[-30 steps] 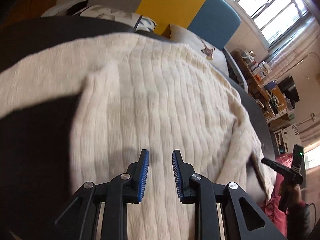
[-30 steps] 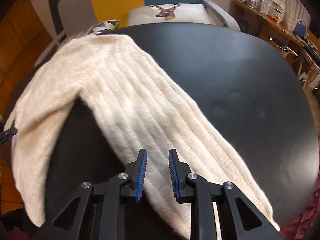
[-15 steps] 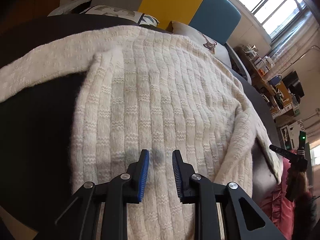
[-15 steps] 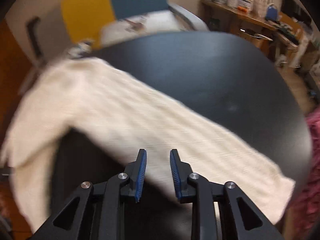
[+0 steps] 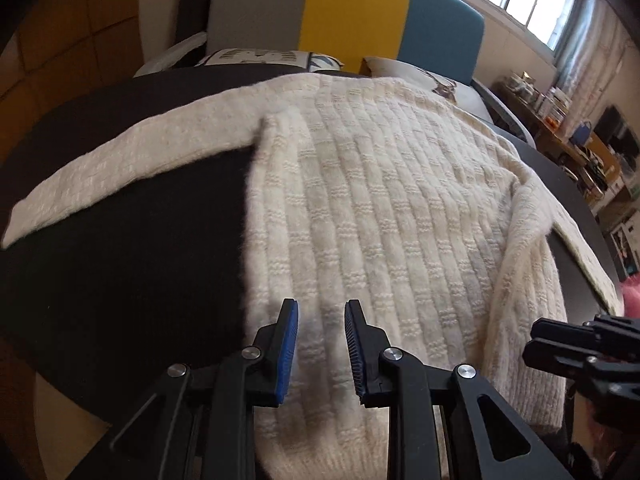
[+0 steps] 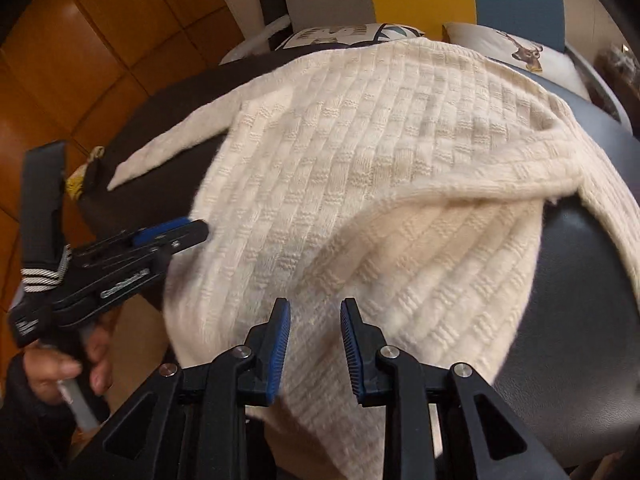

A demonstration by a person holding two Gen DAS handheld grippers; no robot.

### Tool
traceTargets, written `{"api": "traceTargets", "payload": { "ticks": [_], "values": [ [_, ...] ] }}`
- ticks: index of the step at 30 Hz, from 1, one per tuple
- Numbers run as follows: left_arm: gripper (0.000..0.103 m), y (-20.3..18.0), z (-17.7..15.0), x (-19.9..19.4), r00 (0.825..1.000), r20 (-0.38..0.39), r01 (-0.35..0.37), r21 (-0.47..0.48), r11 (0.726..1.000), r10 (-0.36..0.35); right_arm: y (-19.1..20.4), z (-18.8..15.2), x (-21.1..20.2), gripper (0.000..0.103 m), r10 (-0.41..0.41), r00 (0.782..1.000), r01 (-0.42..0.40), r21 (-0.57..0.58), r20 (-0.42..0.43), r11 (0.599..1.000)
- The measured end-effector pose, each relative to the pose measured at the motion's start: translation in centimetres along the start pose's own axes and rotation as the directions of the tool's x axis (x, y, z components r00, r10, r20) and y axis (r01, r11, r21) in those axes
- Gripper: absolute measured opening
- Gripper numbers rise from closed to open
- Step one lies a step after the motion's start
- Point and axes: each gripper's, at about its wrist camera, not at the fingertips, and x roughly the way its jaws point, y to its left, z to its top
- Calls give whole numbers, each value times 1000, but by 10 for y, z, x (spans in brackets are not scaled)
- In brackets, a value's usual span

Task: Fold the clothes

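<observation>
1. Hovering my left gripper (image 5: pixel 321 344) over the near hem of the cream knit sweater (image 5: pixel 384 216); blue pads set narrowly apart, nothing between them, not touching the knit.
2. My right gripper (image 6: pixel 315 344) hangs over the same hem, further right; its jaws likewise stand a narrow gap apart and empty.
3. The sweater lies spread on the dark round table (image 5: pixel 120 248), body flat, hem toward me and hanging slightly over the near edge.
4. Left sleeve (image 5: pixel 132 160) stretched out straight across the tabletop to the left.
5. Right sleeve (image 6: pixel 452 248) folded inward, lying diagonally across the body's right side.
6. From the right wrist view, my left hand (image 6: pixel 60 368) grips the left gripper's handle at the table's left edge.
7. Behind the table: a grey, yellow and blue sofa (image 5: pixel 352 28) with a deer-print cushion (image 6: pixel 516 54).
</observation>
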Motion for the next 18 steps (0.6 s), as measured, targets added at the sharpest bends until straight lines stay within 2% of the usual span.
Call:
{"api": "traceTargets", "payload": {
  "ticks": [3, 6, 9, 11, 14, 18],
  "values": [
    [25, 15, -6, 4, 999, -38, 29, -52, 998, -31, 3, 7, 16, 26, -50, 998, 50, -1, -32, 999],
    [25, 11, -12, 7, 999, -36, 30, -23, 999, -30, 8, 7, 29, 26, -118, 991, 115, -55, -56, 992],
    [25, 5, -17, 8, 999, -36, 16, 5, 1000, -15, 16, 2, 32, 24, -164, 986, 157, -135, -38, 978],
    [25, 4, -17, 9, 999, -39, 12, 12, 1000, -11, 19, 1, 31, 15, -179, 983, 174, -146, -25, 974],
    [26, 5, -15, 11, 999, -40, 18, 14, 1000, -17, 11, 0, 27, 7, -149, 989, 147, -113, -10, 983],
    [27, 4, -15, 11, 999, -39, 8, 30, 1000, -6, -10, 0, 21, 4, -75, 997, 75, -24, -9, 997]
  ]
}}
